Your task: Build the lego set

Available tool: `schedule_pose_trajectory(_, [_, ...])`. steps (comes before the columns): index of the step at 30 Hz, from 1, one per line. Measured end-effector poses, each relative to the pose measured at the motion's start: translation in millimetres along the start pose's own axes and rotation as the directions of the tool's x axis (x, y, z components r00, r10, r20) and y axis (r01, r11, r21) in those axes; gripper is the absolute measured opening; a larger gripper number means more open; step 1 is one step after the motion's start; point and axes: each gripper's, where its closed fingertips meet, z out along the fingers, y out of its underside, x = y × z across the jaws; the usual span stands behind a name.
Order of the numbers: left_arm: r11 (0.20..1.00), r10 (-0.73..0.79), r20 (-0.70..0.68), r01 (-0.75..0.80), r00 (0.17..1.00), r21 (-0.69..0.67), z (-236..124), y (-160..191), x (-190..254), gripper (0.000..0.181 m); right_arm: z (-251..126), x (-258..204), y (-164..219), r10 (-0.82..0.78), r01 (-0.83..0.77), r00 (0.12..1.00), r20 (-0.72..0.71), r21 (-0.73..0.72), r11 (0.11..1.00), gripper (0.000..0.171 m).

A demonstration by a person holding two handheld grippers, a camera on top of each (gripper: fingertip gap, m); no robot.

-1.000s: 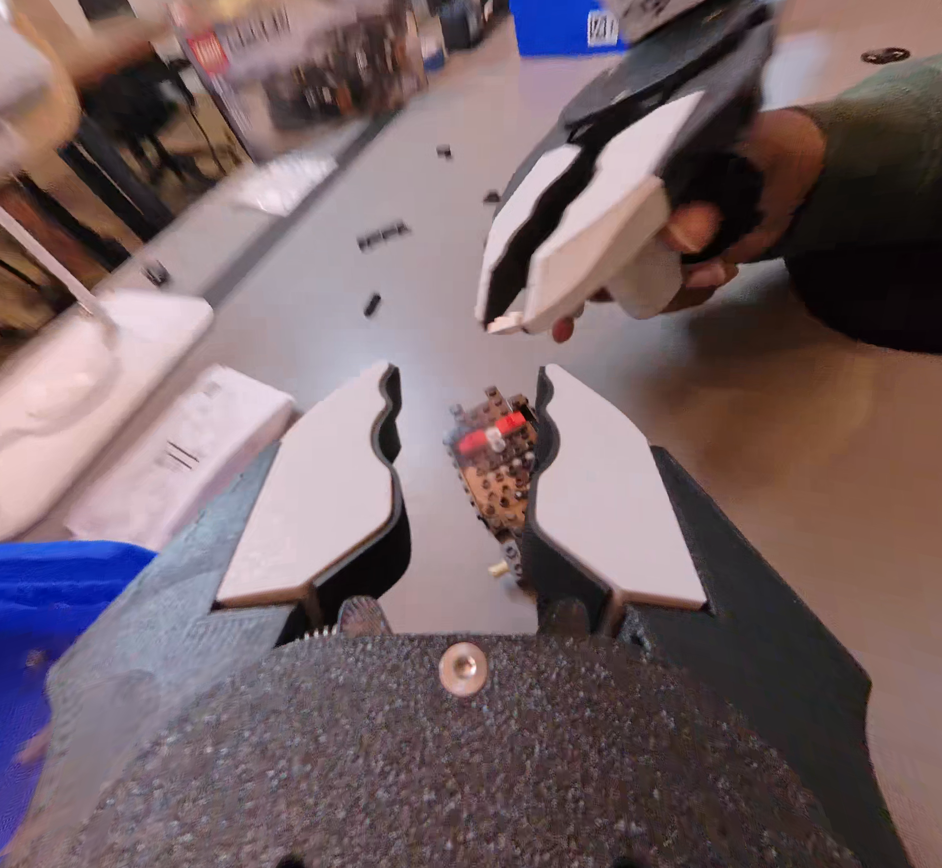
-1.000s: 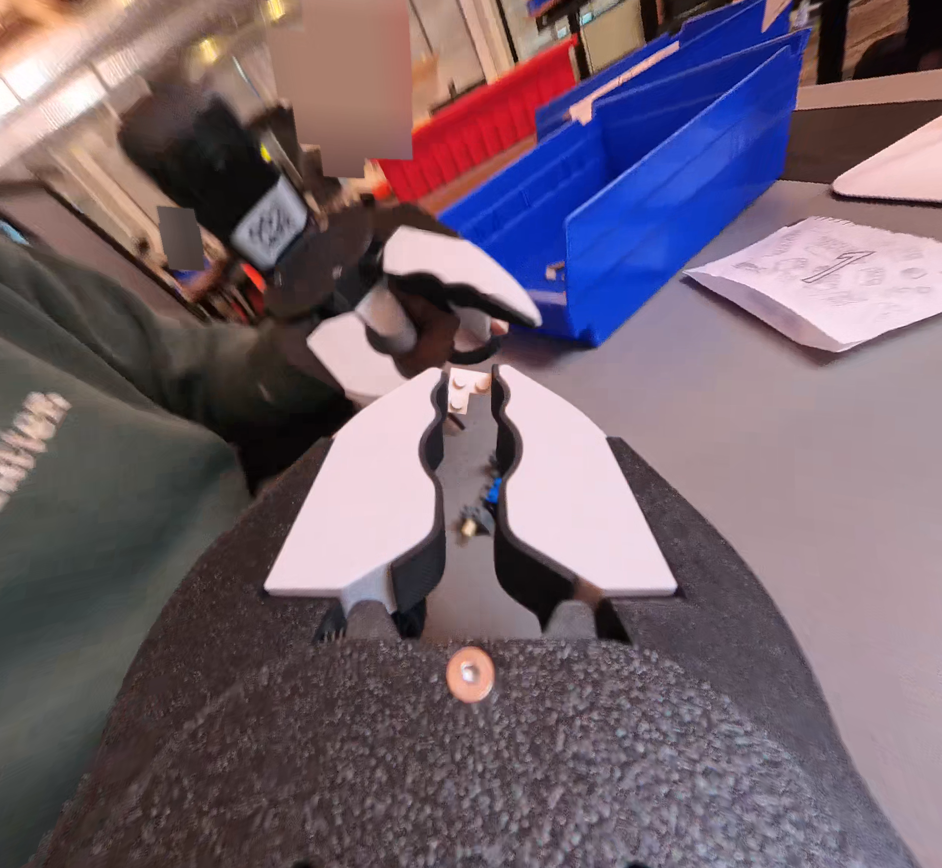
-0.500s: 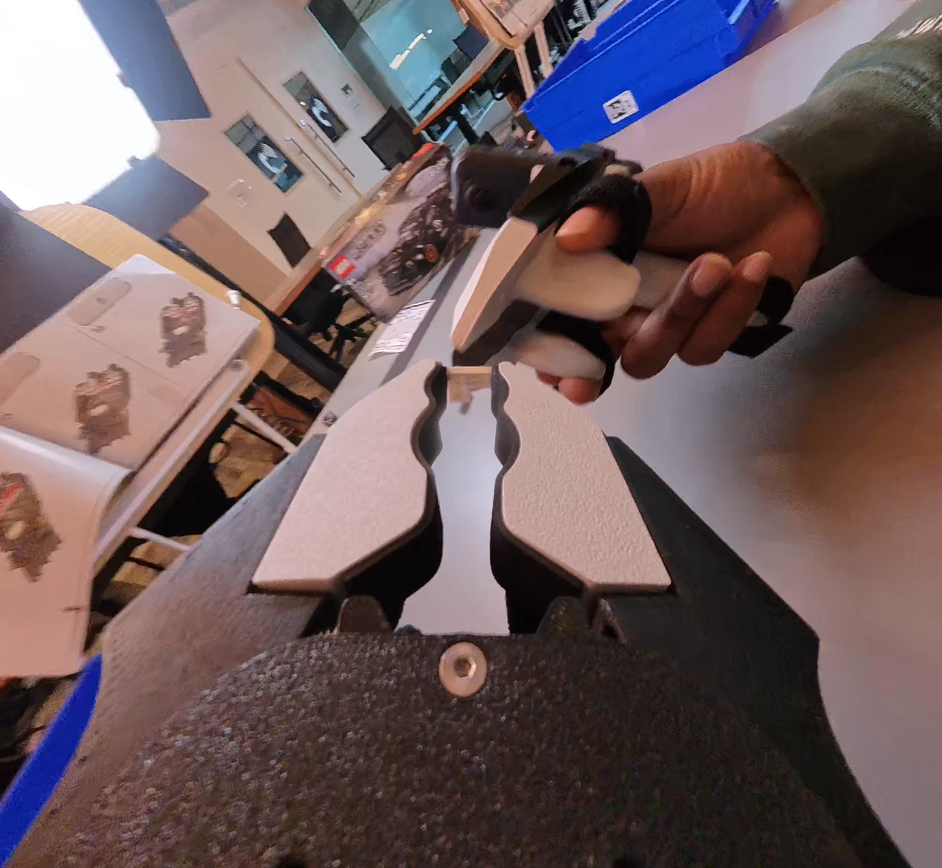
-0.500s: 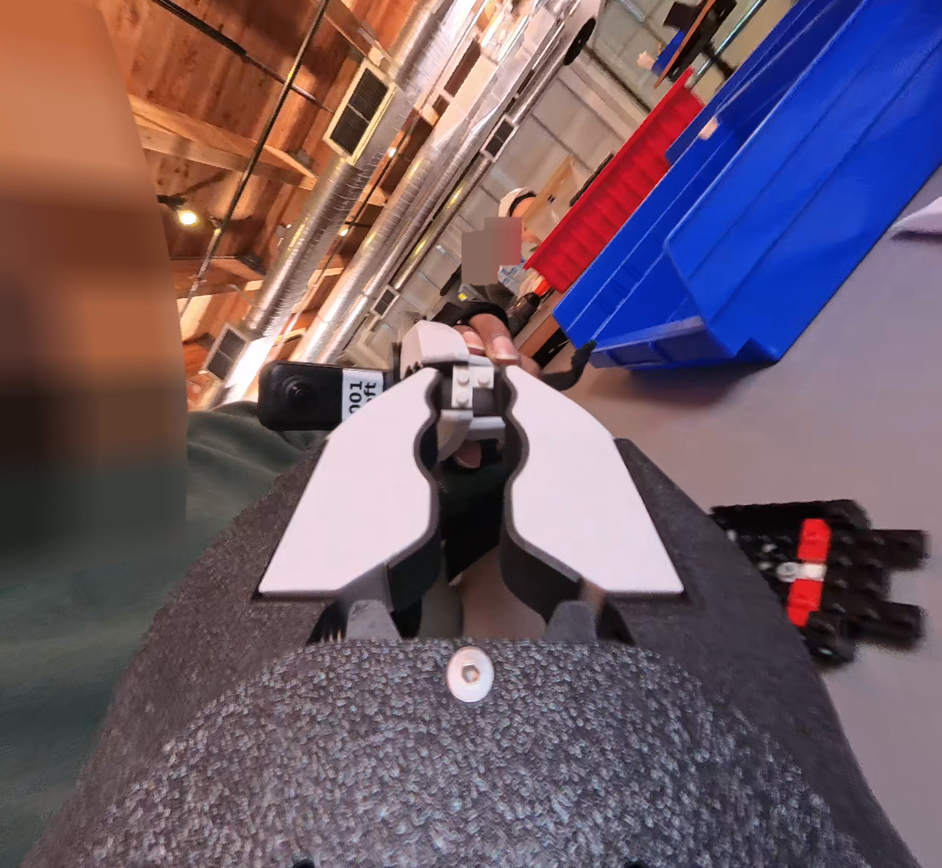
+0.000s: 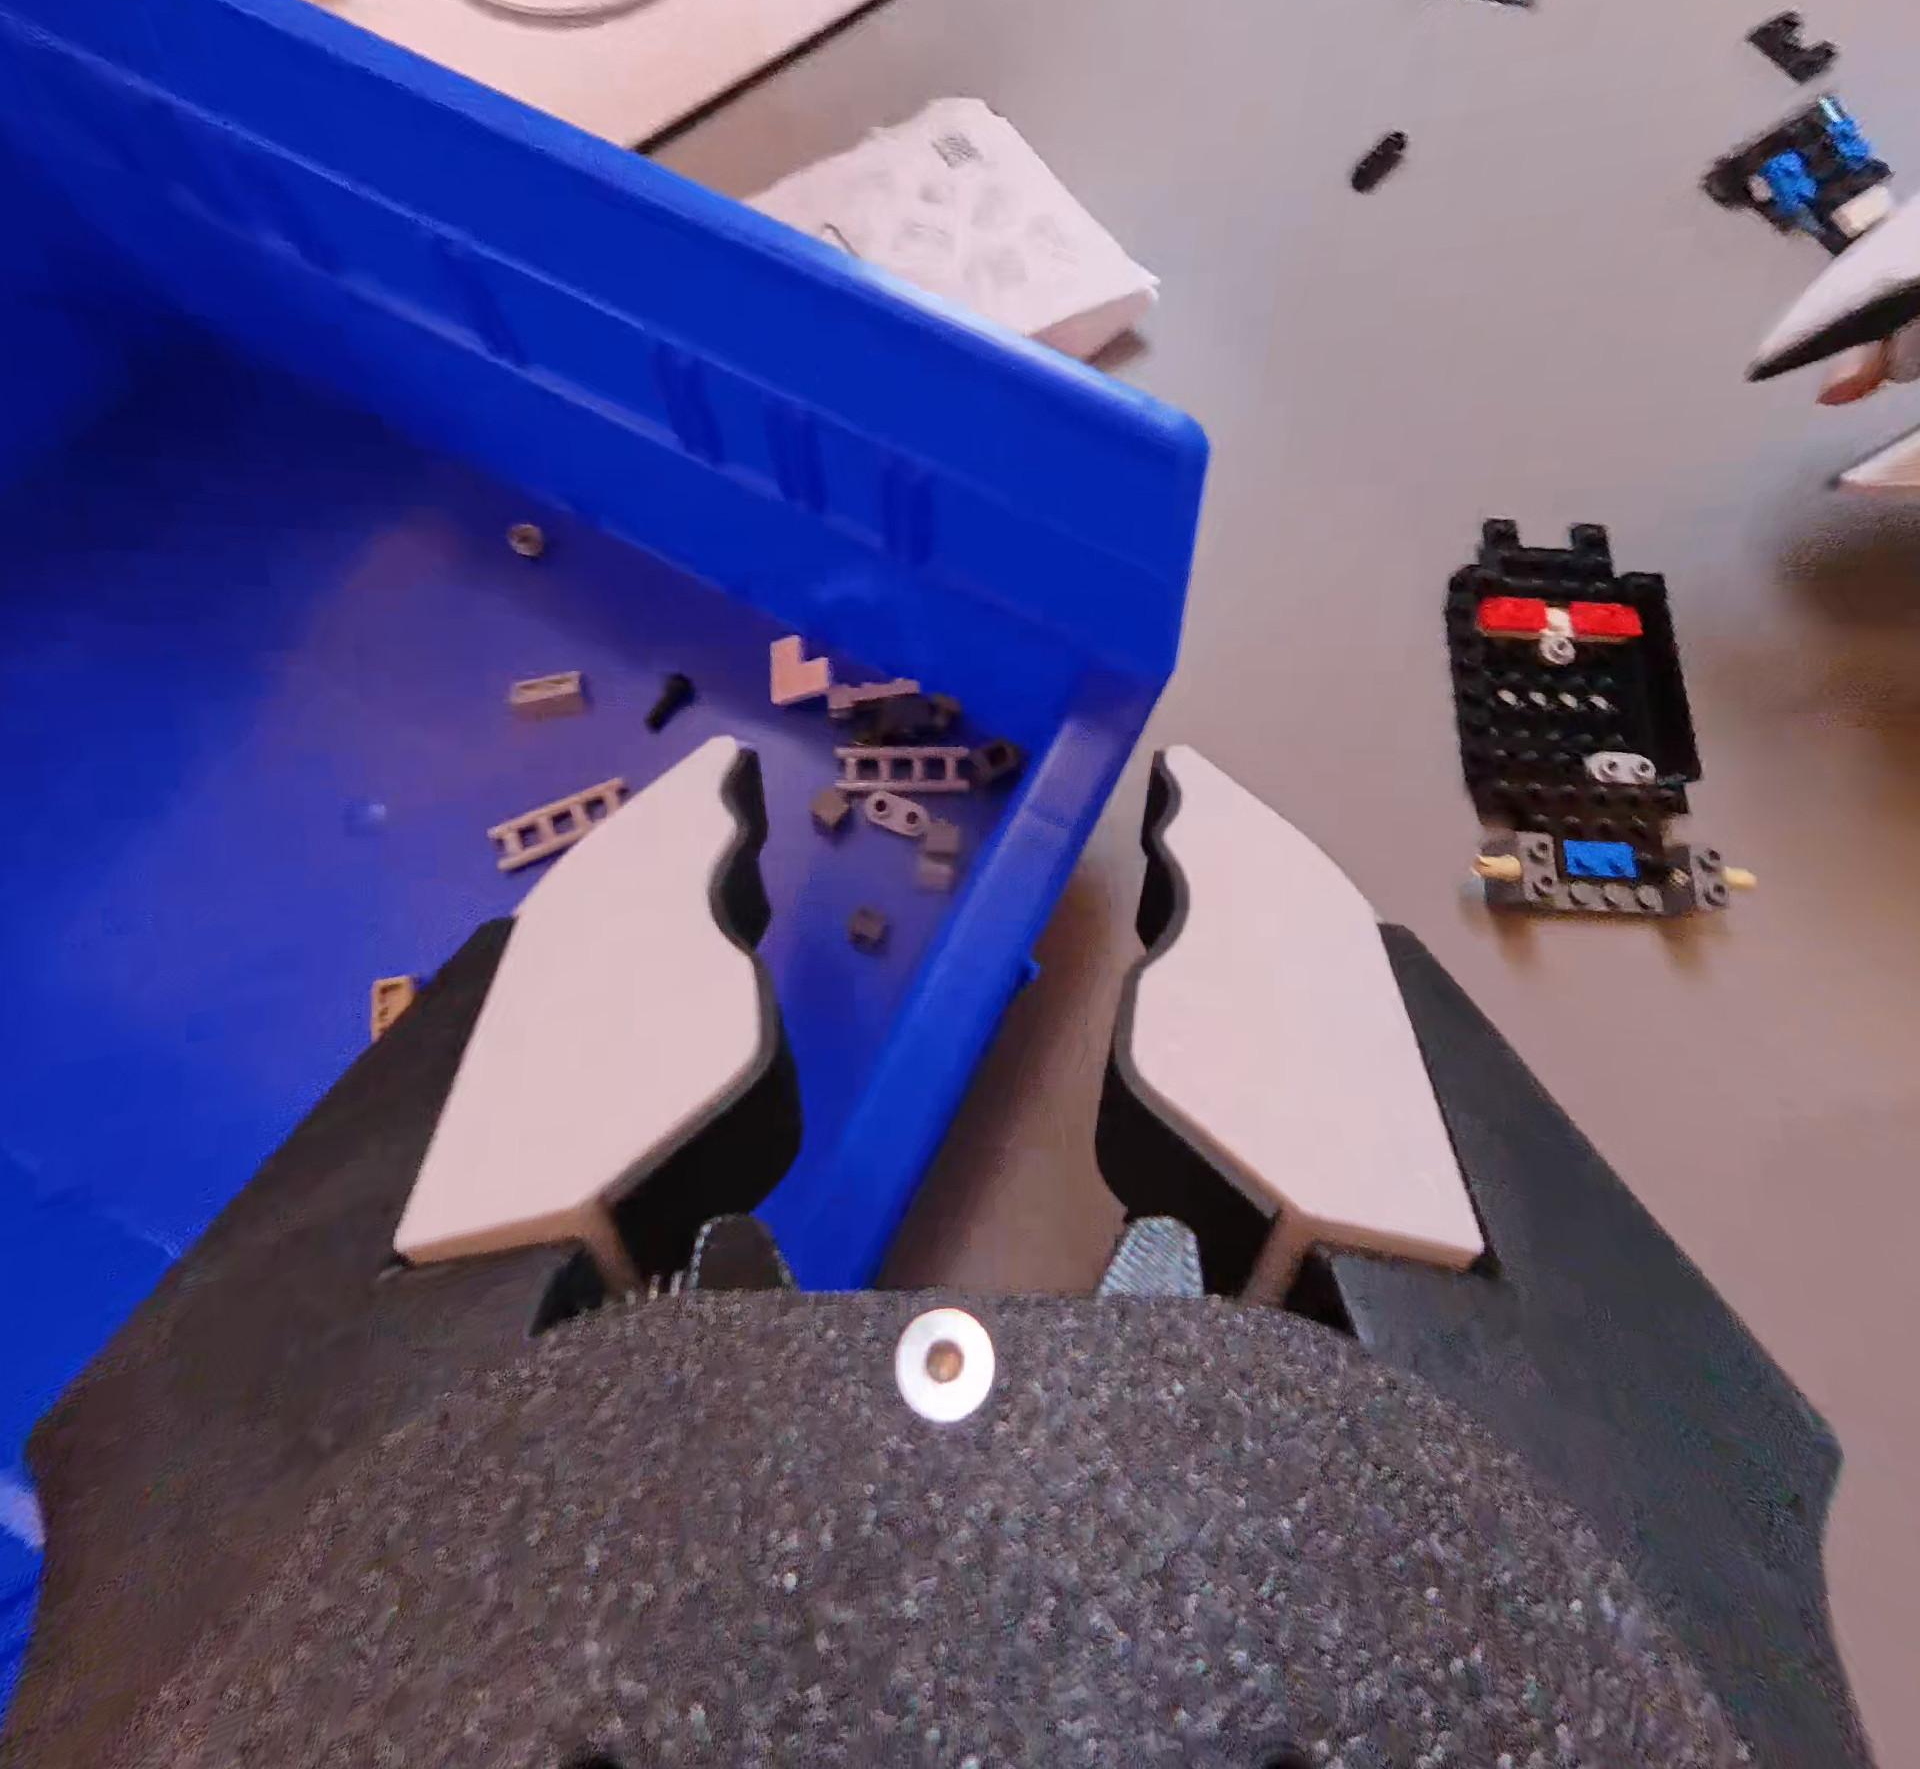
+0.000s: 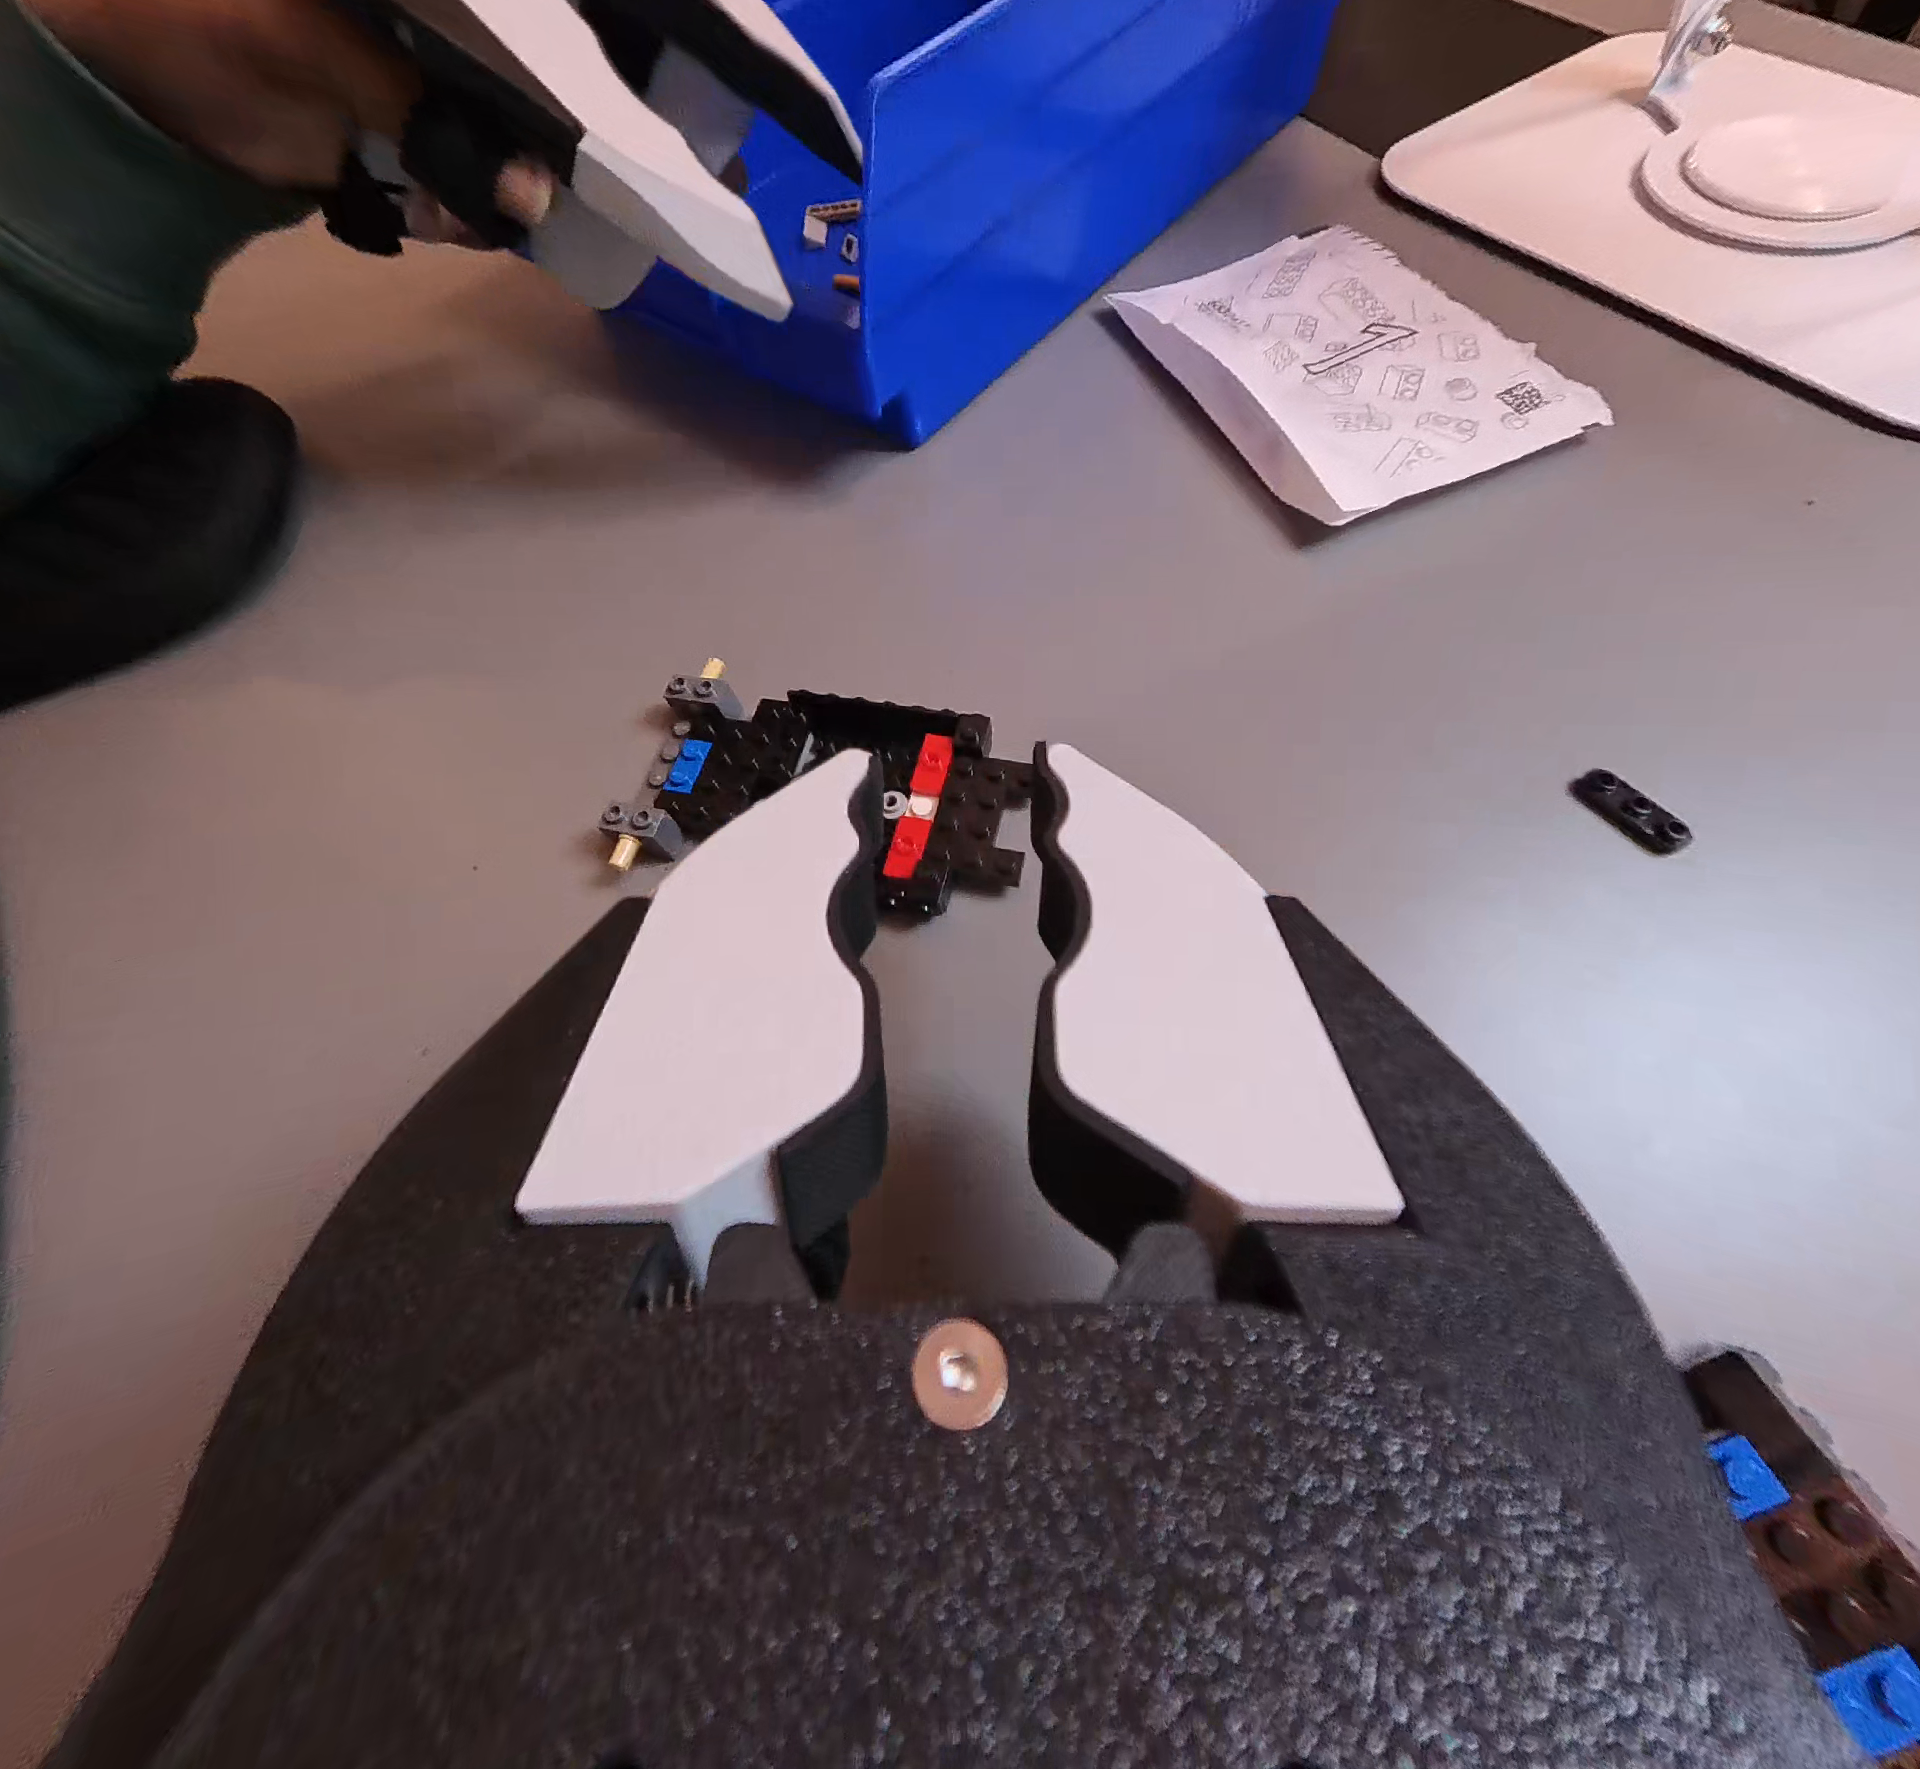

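The left gripper (image 5: 945, 774), jaws wide and empty, hangs over the blue bin's (image 5: 1132, 514) corner, while the right gripper (image 6: 951, 763), jaws part-open and empty, hovers above the black brick chassis (image 6: 831, 784) on the surface (image 6: 1351, 680).

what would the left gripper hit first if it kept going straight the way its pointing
Likely the blue bin: the open left gripper straddles its end wall near the corner, loose grey bricks just inside. Depth is unclear.

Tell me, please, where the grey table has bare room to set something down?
Bare grey tabletop lies between the black brick assembly, blue plastic bin and white printed paper bag. The bin's corner is crowded with small grey pieces; the open left gripper straddles its wall.
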Motion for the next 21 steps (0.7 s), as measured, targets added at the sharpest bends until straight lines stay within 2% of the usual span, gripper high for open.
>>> schedule_pose_trajectory(2, [0.999,0.04,-0.016,-0.04,0.999,-0.002,0.0,1.3,4.4,0.075,0.4,-0.8,-0.7,-0.002,0.002,1.0,0.005,0.005,1.0,0.027])
schedule_pose_trajectory(5, [0.99,0.13,-0.036,-0.128,0.991,0.052,-3.4,-6.3,16.0,0.076,3.6,-3.4,3.9,0.005,-0.004,1.0,0.021,-0.016,1.0,0.027])
schedule_pose_trajectory(6, [0.982,0.171,-0.047,-0.166,0.984,0.096,-6.5,-12.7,23.4,0.067,6.1,-4.3,6.9,-0.003,0.004,1.0,0.019,-0.034,0.999,0.027])
schedule_pose_trajectory(8, [0.951,0.275,-0.144,-0.248,0.95,0.183,-15.2,-21.3,54.6,0.027,12.5,-4.9,13.5,-0.031,0.031,0.999,-0.005,-0.08,0.996,0.027])
schedule_pose_trajectory(9, [0.941,0.3,-0.188,-0.258,0.935,0.22,-17.3,-24.4,71.2,0.02,16.1,-5.2,16.0,-0.048,0.046,0.999,-0.02,-0.101,0.994,0.027])
schedule_pose_trajectory(11, [0.951,0.286,-0.276,-0.237,0.917,0.198,-9.4,-19.5,101.8,0.027,23.0,-4.8,19.1,-0.077,0.068,0.996,-0.055,-0.142,0.987,0.027])
schedule_pose_trajectory(12, [0.959,0.278,-0.319,-0.244,0.906,0.142,-0.5,-9.6,115.5,0.04,26.2,-4.2,19.9,-0.085,0.073,0.994,-0.073,-0.159,0.985,0.028])
schedule_pose_trajectory(16, [0.952,0.274,-0.323,-0.304,0.906,-0.044,40.3,26.9,143.2,0.076,39.2,-1.1,22.8,-0.111,0.079,0.984,-0.136,-0.221,0.972,0.03])
schedule_pose_trajectory(18, [0.962,0.238,-0.344,-0.268,0.908,-0.044,47.2,24.6,155.4,0.079,44.1,2.9,26.5,-0.16,0.11,0.972,-0.174,-0.264,0.958,0.032])
schedule_pose_trajectory(21, [0.969,0.211,-0.337,-0.243,0.918,-0.053,53.7,19.8,161.1,0.077,48.0,3.5,26.0,-0.141,0.09,0.973,-0.182,-0.267,0.96,0.03])
